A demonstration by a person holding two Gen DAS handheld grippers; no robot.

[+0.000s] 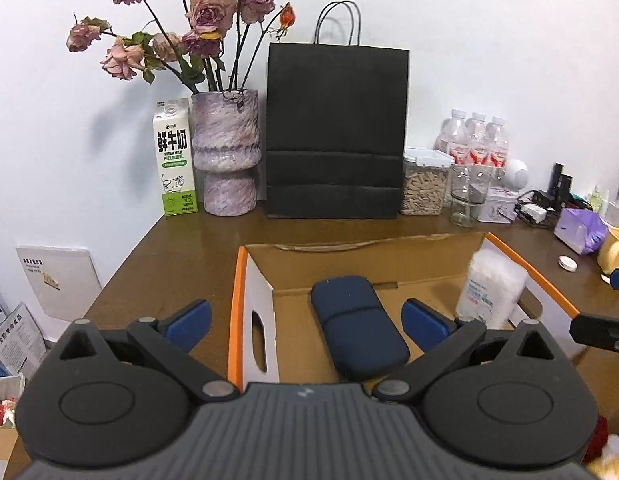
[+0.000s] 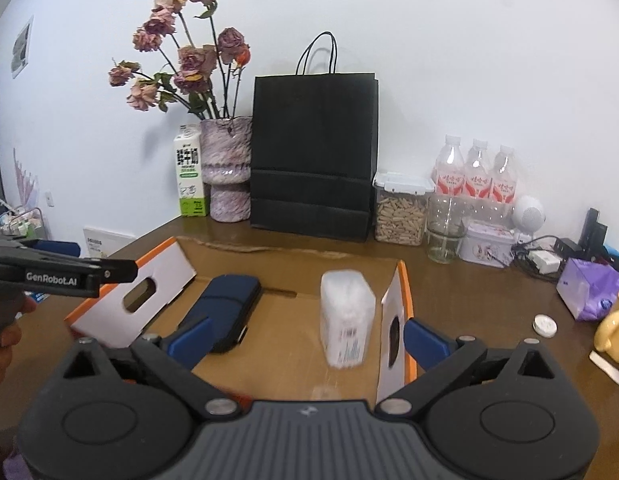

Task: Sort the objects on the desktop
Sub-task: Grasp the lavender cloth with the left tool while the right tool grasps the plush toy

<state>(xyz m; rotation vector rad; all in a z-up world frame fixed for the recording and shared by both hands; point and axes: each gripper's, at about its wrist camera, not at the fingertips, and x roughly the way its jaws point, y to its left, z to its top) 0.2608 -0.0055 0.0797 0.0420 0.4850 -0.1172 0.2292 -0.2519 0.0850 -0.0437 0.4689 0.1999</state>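
Both wrist views look forward and slightly down from close above the near rim of the open brown cardboard box (image 1: 349, 264) (image 2: 285, 264), facing the white back wall. The left one sits further left – both share the upright black paper bag (image 1: 335, 132) (image 2: 313, 152) and the dark brown wooden tabletop (image 1: 181, 256) (image 2: 469, 292).

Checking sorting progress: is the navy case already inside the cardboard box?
Yes, the navy case lies flat on the floor of the open cardboard box, beside the cotton swab pack.

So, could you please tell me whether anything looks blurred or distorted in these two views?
Right wrist view: the cotton swab pack is smeared by blur, while the black paper bag stays sharp. Left wrist view: fisheye curving bends the table edge, and the pack looks slightly soft.
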